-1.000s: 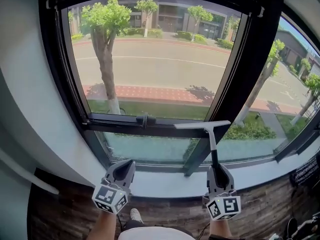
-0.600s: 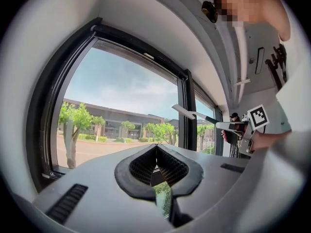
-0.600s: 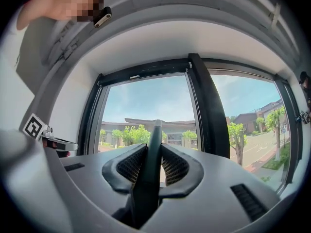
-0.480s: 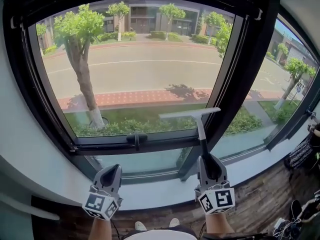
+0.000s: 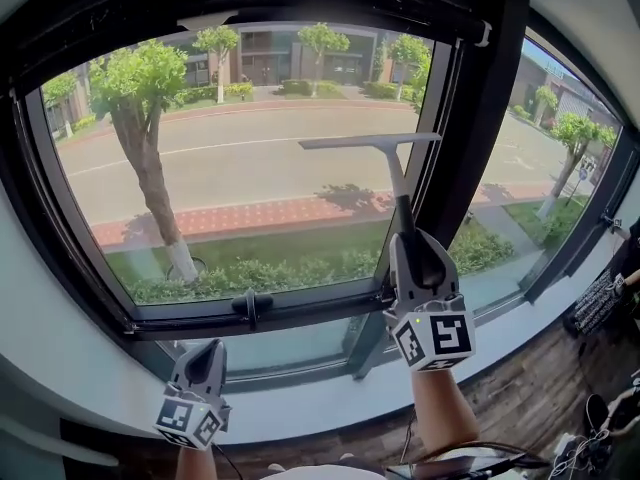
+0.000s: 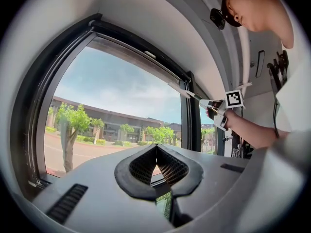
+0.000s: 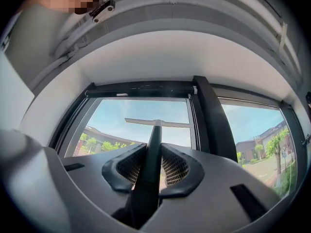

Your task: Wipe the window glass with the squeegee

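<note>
Near window glass [image 5: 250,188], right tool [image 5: 405,236] held high, clamping squeegee [image 5: 370,143]; left tool [image 5: 205,353] low, clenched empty.

Strong daylight is streaming in through the large clear window glass [image 5: 260,168], and the black metal window frame [image 5: 478,118] is reading almost as a silhouette against it. Outside, hard-edged foliage shadows are falling on the red brick pavement [image 5: 280,213]. In the right gripper view the dark-handled T-shaped squeegee [image 7: 150,169] is blurring close to the lens, and the grey moulded left gripper [image 6: 156,147] is looking equally soft in its own view. Straight lines are bowing toward every edge, and both gripper views are fading to black at the corners.
</note>
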The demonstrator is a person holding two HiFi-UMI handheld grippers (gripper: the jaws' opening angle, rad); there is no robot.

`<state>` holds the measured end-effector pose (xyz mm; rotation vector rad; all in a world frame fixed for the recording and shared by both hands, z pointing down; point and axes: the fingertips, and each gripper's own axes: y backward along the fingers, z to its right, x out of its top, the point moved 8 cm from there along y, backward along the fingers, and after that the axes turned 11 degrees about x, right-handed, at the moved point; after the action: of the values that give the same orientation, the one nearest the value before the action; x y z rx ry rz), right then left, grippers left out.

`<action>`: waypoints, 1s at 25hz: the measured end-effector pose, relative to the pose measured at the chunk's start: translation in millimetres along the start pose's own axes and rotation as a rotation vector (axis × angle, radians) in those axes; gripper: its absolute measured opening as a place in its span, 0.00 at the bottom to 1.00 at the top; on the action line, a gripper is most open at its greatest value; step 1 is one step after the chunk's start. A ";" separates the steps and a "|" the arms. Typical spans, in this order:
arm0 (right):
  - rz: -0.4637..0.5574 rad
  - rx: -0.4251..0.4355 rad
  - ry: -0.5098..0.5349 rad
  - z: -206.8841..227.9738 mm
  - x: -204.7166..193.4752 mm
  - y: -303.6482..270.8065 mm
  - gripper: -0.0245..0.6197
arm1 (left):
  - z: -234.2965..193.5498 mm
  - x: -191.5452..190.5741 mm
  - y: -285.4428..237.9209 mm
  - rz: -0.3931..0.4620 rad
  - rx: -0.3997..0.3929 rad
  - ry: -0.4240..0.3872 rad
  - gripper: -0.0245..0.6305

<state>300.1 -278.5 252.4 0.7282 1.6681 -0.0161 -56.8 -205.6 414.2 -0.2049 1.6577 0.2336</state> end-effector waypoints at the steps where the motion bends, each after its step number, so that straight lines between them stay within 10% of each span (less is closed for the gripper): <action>1: 0.012 -0.005 0.011 5.3 6.4 -9.7 0.19 | -0.5 -0.1 -0.7 -0.002 0.000 0.000 0.06; 25: 0.122 -0.111 0.091 57.4 75.3 -145.3 0.19 | -20.1 -11.2 1.6 -0.037 0.036 -0.005 0.06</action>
<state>279.6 -383.8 116.2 0.7546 1.6936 0.1968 -75.3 -209.6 427.2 -0.2079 1.6503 0.1760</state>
